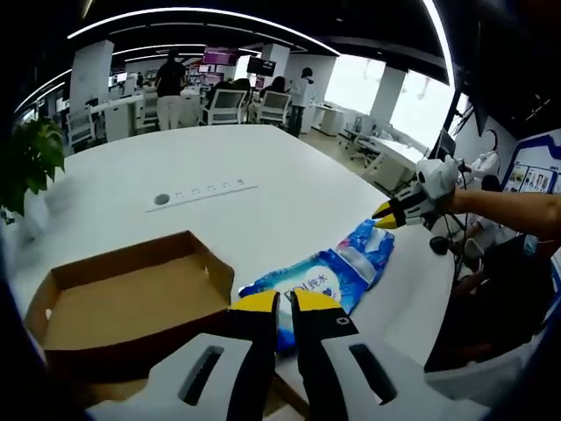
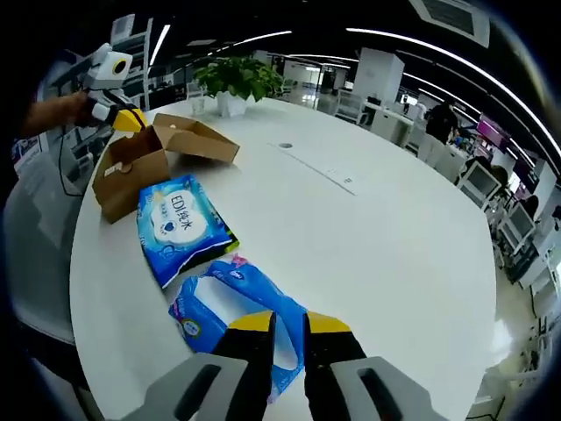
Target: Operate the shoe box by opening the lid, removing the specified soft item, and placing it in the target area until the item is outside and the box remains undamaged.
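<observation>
On the white surface (image 2: 368, 228), two blue soft packs (image 2: 180, 226) are lying outside the opened shoe box (image 1: 123, 303). You are holding your right gripper (image 2: 289, 323) and left gripper (image 1: 285, 303) with jaws nearly closed, gripping nothing, seemingly finishing placement.

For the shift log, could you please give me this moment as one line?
box: open, lid up | wipes pack: out, on table | second blue pack: beside it | left tool: shut, empty | right tool: shut, empty

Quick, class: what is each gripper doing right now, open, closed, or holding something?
Left gripper: closed, holding nothing, above the open cardboard box.
Right gripper: closed, nothing visibly held, over the blue soft pack.
</observation>
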Action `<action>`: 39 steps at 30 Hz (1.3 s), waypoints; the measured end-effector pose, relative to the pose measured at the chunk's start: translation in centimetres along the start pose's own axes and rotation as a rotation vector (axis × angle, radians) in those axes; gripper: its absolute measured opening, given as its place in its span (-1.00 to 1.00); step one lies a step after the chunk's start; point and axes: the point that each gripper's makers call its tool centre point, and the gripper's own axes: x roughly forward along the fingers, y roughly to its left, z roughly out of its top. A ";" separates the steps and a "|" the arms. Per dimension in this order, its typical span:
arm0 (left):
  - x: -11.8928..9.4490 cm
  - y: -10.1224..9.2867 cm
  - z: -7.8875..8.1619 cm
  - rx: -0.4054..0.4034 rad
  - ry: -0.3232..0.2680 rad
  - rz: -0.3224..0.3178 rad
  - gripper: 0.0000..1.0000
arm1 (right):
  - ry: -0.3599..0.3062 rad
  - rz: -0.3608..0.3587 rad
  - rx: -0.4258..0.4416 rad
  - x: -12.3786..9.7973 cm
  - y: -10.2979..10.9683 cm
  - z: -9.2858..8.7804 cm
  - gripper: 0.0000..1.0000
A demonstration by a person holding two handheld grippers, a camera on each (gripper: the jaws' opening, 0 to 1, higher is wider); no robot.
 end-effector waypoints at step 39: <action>-6.6 6.7 -2.7 -0.071 -0.043 0.131 -0.55 | 0.082 -0.063 0.148 1.3 4.0 -6.5 0.10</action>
